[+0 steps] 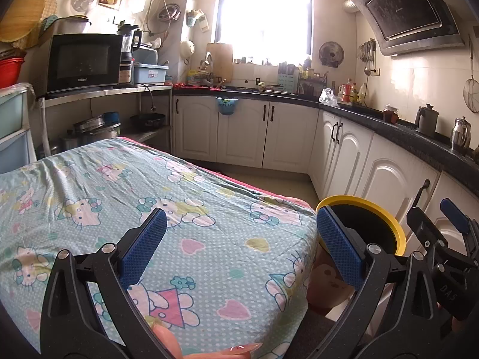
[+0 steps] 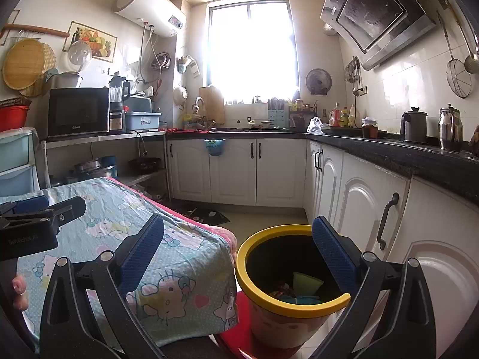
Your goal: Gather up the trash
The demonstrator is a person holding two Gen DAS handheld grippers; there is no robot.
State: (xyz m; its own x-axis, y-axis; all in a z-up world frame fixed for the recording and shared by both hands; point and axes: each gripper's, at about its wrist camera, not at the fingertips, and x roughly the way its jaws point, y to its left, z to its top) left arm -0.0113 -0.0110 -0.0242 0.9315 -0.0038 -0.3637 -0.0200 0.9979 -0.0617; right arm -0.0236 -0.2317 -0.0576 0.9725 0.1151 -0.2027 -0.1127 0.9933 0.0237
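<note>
A yellow-rimmed bin [image 2: 287, 278] stands on the floor just right of the table's corner. Inside it lie scraps of trash [image 2: 302, 290]: a pale green piece, something blue and some reddish bits. My right gripper [image 2: 239, 254] hovers open over the bin's near rim, nothing between its blue pads. My left gripper [image 1: 242, 245] is open above the table's patterned cloth [image 1: 125, 209], also empty. In the left wrist view the bin [image 1: 371, 224] shows beyond the right finger, and the right gripper [image 1: 446, 239] appears at the far right. No loose trash shows on the cloth.
White cabinets [image 2: 359, 197] under a dark counter [image 2: 404, 152] run along the right and back walls. A red mat [image 2: 236, 326] lies under the bin. A microwave [image 2: 79, 110] sits on a steel shelf at left. Bare floor [image 2: 269, 218] lies between table and cabinets.
</note>
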